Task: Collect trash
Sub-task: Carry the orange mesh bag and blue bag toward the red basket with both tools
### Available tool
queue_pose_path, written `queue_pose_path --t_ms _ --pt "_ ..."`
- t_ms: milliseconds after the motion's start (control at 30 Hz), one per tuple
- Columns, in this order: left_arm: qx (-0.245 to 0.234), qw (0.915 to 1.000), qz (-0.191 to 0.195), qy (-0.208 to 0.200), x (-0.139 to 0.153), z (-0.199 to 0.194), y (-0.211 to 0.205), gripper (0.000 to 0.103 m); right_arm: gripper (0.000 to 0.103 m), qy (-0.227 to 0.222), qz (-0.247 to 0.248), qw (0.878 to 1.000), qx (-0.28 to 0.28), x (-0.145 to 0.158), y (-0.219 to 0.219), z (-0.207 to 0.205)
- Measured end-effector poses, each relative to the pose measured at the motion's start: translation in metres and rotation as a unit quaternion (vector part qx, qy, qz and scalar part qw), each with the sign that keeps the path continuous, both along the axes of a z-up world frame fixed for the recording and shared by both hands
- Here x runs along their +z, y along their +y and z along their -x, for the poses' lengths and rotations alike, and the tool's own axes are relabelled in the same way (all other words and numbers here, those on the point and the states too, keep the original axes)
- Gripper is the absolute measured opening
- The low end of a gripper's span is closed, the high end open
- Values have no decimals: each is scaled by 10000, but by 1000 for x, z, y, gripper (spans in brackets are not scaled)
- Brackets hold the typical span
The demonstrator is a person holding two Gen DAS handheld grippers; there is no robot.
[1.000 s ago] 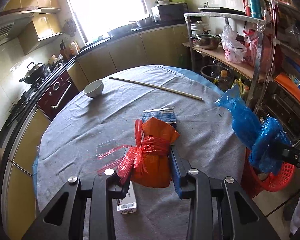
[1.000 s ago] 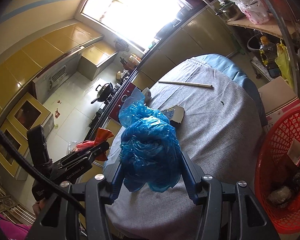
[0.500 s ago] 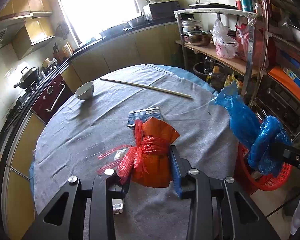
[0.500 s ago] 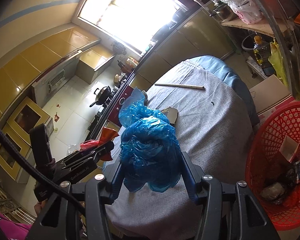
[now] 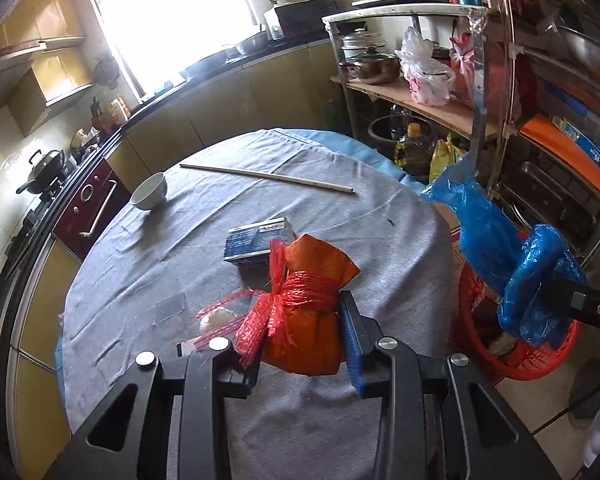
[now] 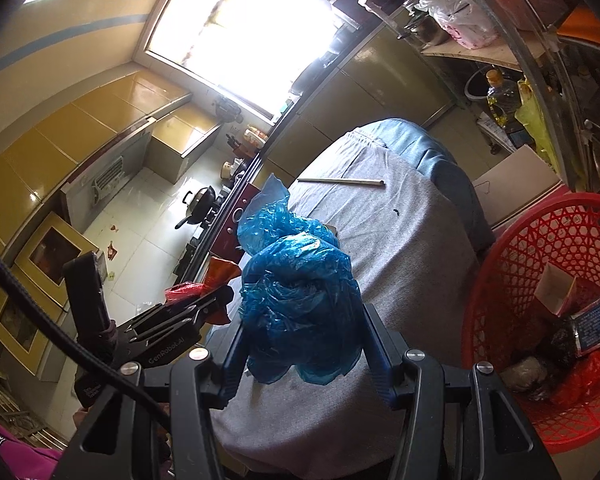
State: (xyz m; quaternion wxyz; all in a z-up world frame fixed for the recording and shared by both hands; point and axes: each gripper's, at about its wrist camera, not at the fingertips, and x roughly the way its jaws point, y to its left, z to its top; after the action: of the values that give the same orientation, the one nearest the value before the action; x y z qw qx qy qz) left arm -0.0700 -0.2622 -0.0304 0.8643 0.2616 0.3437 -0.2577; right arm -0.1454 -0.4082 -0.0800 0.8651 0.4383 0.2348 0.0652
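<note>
Step in hand: carrying two bags of trash toward the basket [image 6: 556,320]; judged about midway, neither bag is over it yet.
Left gripper [image 5: 300,336]: fingers closed narrowly on the orange bag [image 5: 308,312], which hangs above the surface [image 5: 160,264], tied with red netting.
Right gripper [image 6: 304,344]: fingers closed on the blue bag [image 6: 300,296], held off the surface's edge, near the basket but short of its rim.
Advice: bring each bag fully over the basket mouth before letting go; the blue one is loose and billowy and may catch on the rim. Drop one at a time.
Basket: red lattice, on the floor beside the surface; holds a small carton, a blue packet, a red wrapper and a pale lump.
Bowl [image 5: 150,192]: white, contents cannot be told.
Left on surface: blue box [image 5: 256,240], stick [image 5: 266,176], small scraps.
</note>
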Motion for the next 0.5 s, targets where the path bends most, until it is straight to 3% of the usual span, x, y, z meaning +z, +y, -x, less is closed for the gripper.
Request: queue_pose_path --t_ms 500 --pt "-283 9995 -165 32 -11 13 -34 37 56 19 -147 9997 -184 -10 -21 18"
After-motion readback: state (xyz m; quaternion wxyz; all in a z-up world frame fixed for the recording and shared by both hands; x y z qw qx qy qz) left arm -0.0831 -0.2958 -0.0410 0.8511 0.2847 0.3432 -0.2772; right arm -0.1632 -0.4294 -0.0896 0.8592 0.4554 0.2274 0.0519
